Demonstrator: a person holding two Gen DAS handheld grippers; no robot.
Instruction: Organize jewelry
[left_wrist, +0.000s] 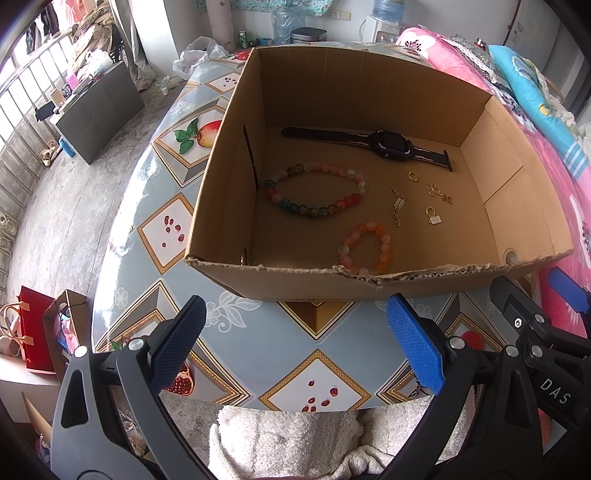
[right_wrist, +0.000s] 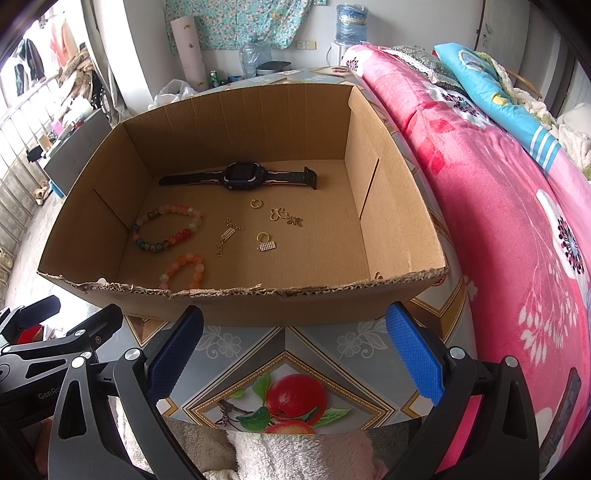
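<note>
Both grippers, left (left_wrist: 295, 343) and right (right_wrist: 293, 349), hover with jaws spread and empty at the box's (right_wrist: 92, 218) torn near edge. Watch (right_wrist: 240, 177) lies along the far wall, bracelets (right_wrist: 166, 229) toward the left wall, gold pieces (right_wrist: 266, 242) mid-floor, apparently grouped by kind.

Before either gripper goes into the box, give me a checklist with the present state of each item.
1. Left gripper open and holding nothing: ok.
2. Right gripper open and holding nothing: ok.
3. Both grippers outside the cardboard box, in front of its torn near wall: ok.
4. Pieces lying apart on the box floor: ok. The watch lies at the back, the large bead bracelet on the left, the small orange bracelet near the front wall.
5. Small gold pieces easy to pinch: cannot tell. The gold ring and the chain lie flat on the cardboard.
6. Place to sort pieces into: cannot tell. No tray or divider shows.
</note>
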